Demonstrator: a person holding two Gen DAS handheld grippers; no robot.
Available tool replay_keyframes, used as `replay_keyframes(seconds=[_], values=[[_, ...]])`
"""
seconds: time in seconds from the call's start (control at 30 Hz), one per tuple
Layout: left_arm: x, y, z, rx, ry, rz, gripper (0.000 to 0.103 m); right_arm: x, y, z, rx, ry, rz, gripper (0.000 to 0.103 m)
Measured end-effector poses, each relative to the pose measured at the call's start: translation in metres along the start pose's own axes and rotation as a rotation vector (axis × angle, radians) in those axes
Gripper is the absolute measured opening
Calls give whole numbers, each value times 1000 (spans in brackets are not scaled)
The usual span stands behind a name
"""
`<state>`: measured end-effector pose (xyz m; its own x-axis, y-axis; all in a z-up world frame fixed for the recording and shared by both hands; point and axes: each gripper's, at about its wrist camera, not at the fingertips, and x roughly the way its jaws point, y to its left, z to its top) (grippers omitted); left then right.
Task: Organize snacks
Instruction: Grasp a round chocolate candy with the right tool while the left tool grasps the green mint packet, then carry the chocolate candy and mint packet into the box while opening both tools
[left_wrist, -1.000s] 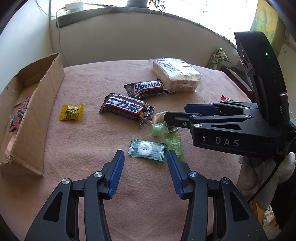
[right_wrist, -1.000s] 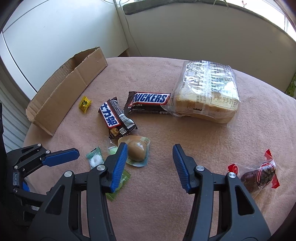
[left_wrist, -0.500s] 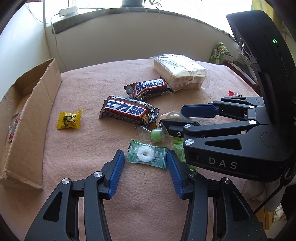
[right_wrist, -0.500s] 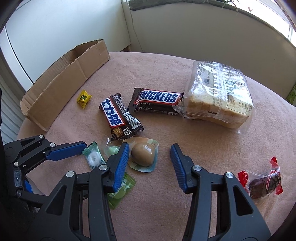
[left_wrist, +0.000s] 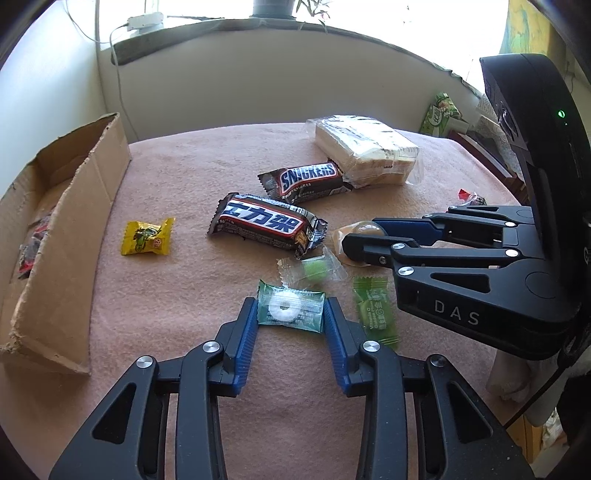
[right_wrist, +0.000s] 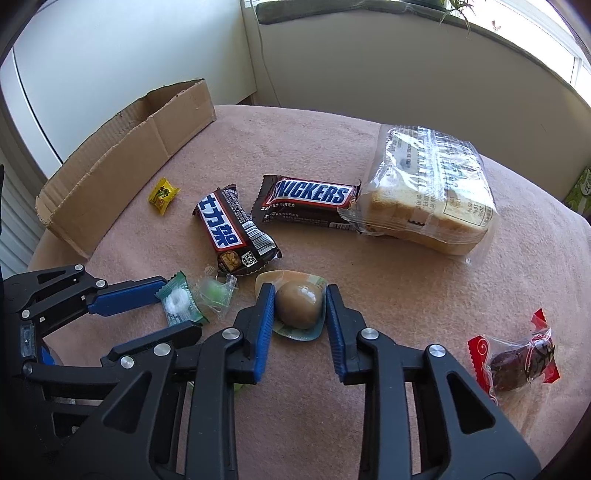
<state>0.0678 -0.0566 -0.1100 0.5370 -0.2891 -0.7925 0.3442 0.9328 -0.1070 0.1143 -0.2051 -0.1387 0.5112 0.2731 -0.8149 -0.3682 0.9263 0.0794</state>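
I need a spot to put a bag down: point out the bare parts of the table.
Bare cloth lies between the cardboard box and the yellow candy, and behind the Snickers bar toward the wall. Crowded: the middle, around both grippers and small sweets.

Pink tabletop (left_wrist: 177, 369); yellow candy (left_wrist: 147, 237); green mint wrapper (left_wrist: 291, 307), white ring; brown, blue-lettered Snickers bar (right_wrist: 308, 202); brown egg (right_wrist: 299, 304); plain tan cardboard box (right_wrist: 122, 155).
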Motion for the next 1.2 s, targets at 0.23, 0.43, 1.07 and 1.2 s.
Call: replay_keyframes(seconds=[0.23,0.43,1.07,1.2], values=[[-7,3,-2,-26,-13,-7,35,-7,-12,-4,53,-15,-3,27],[-17,4,-4,-38,-35,-11,35,-17,-20,-7,83,-30,-12,27],[-62,36,1,-91,-134,31,35,-58,8,9,52,-113,3,27],[-69,48,2,-109,-152,47,35,-63,21,16,34,-128,16,27]])
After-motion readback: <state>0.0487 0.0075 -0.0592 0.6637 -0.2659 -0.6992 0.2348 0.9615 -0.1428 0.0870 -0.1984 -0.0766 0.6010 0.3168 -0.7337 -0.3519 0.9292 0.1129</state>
